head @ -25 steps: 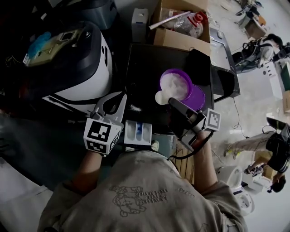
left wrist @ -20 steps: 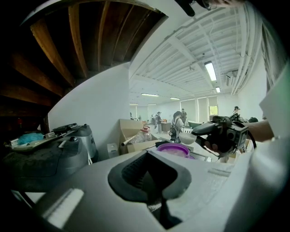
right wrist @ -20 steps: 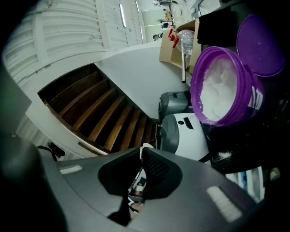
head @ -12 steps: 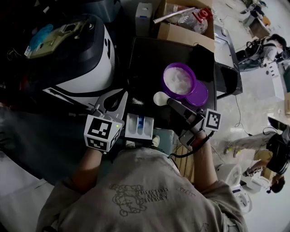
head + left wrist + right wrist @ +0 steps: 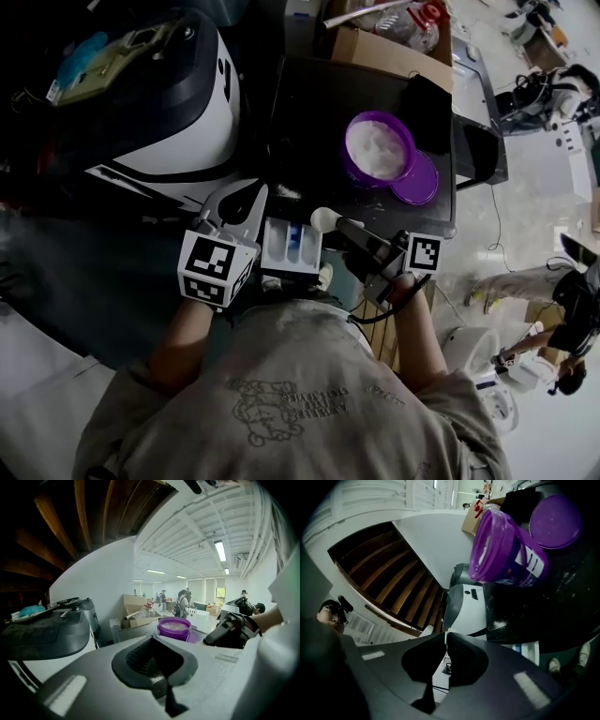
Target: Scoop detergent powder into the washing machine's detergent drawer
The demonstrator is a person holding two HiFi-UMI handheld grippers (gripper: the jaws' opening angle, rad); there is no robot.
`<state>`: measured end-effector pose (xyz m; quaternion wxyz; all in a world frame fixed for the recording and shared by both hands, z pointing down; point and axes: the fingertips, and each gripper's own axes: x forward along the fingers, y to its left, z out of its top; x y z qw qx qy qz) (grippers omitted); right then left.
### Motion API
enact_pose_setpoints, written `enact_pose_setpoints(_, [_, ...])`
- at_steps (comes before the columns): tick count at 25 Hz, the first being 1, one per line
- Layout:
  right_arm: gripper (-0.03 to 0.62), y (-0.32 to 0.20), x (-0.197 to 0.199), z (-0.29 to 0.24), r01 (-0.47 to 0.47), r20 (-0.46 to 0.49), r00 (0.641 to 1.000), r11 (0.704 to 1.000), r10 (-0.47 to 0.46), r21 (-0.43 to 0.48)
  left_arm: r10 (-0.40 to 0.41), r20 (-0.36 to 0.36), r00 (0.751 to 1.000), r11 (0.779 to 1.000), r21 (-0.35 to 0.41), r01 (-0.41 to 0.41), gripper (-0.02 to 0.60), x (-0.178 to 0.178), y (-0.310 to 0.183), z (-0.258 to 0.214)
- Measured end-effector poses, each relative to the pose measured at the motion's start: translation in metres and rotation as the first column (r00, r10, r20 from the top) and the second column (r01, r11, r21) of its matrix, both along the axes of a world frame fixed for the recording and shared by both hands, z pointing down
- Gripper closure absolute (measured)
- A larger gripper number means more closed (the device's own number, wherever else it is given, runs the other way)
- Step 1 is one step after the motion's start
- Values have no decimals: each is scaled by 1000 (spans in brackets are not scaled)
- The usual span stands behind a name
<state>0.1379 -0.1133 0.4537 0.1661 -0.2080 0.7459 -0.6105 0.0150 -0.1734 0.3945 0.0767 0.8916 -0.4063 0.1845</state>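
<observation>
A purple detergent tub (image 5: pixel 380 148) full of white powder stands open on the black tabletop (image 5: pixel 309 112), with its lid (image 5: pixel 417 183) lying beside it. The white detergent drawer (image 5: pixel 291 248), which has a blue insert, sticks out at the table's near edge. My right gripper (image 5: pixel 349 231) is shut on the handle of a white scoop (image 5: pixel 325 218), whose bowl hangs at the drawer's right far corner. In the right gripper view a thin white handle edge (image 5: pixel 446 638) shows between the jaws. My left gripper (image 5: pixel 246 202) sits just left of the drawer, jaws together and holding nothing.
A white and black machine (image 5: pixel 178 141) fills the left side. A cardboard box (image 5: pixel 394 42) with a bottle stands behind the table. A black monitor (image 5: pixel 478 150) lies to the right of the tub. Other people stand on the floor at far right.
My right gripper has carried the scoop from the tub's rim leftward and nearer, over to the drawer. The left gripper has hardly moved.
</observation>
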Motion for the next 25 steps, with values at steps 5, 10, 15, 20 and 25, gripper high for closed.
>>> enact_pose_setpoints(5, [557,13,1,37,-8,-84,996,999,5,-36,-19,6,1000,999,-33,19,581,-8,3,12])
enact_pose_setpoints(10, [557,20,-1,68,-9,-201,980,999,0,-40,-8,14,1000,998,-61,9,581,-9,10,23])
enact_pose_setpoints(15, [557,28,-3,105,59,-398,916,998,-55,-2,-5,19,1000,996,-87,7,581,-14,17,34])
enact_pose_setpoints(20, [557,34,-12,132,122,-538,837,992,-94,17,-3,28,1000,994,-109,6,581,-23,24,46])
enact_pose_setpoints(25, [557,39,-21,153,198,-664,737,980,-125,35,5,32,999,992,-129,-1,581,-26,30,56])
